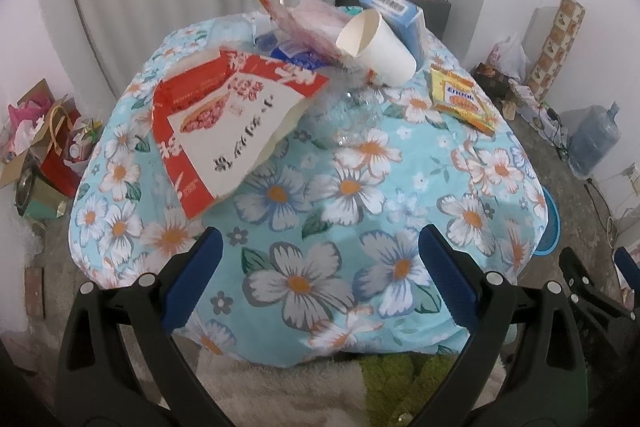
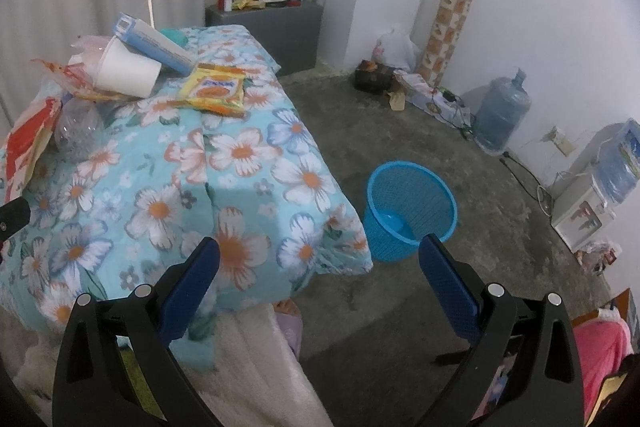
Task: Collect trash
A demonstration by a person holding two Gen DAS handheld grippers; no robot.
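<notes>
We held both grippers with fingers apart and empty. The red-and-white carton [image 1: 224, 119] lay at centre left of the left view, above the left gripper [image 1: 320, 267], long axis slanting; right gripper [image 2: 320, 275] faced the blue wastebasket [image 2: 412, 211].

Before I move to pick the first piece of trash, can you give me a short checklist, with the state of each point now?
1. Left gripper open and empty: ok, the jaws stand wide with nothing between them.
2. Right gripper open and empty: ok.
3. Blue basket upright on the floor beside the table, opening free: ok.
4. Basket has room: ok, its bottom shows and no trash is seen inside.
5. Yellow snack packet lies flat and apart from the pile: ok, an easy first pick.
6. White paper cup stable: cannot tell, it lies on its side in the pile, against the blue box.
</notes>
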